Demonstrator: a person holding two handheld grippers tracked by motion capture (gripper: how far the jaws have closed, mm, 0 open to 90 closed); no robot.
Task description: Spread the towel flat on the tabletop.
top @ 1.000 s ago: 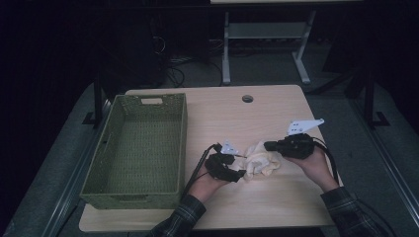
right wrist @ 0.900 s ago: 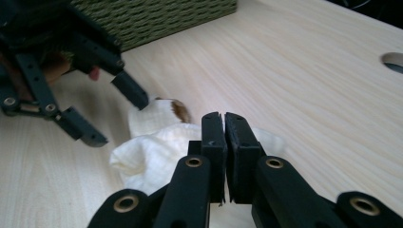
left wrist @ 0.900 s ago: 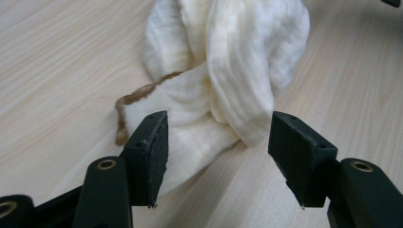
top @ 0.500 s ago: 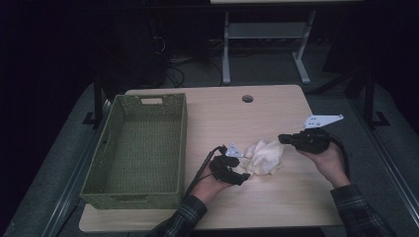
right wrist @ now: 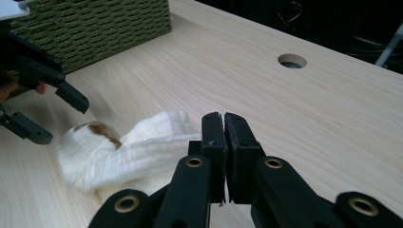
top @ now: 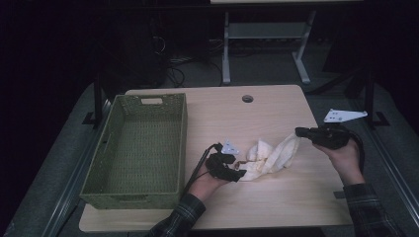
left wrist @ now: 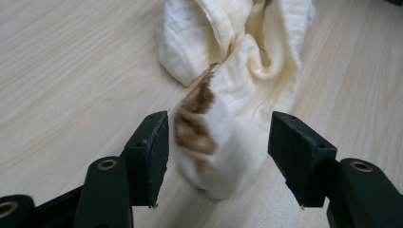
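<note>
Rightward, toward three o'clock, right gripper (top: pixel 300 132) has drawn the cream stained cloth (top: pixel 269 155), pinched shut on its corner; left gripper (left wrist: pixel 218 142) gapes astride the other end, likely clamps next.

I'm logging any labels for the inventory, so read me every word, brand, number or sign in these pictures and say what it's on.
No text can be read anywhere.
Cream cloth: a brown stain, no lettering.
Green woven basket: no label or tag.
Wooden table: bare wood grain and a cable hole, no marks.
Left gripper and right gripper: plain black jaws with brass rivets, no brand visible.
</note>
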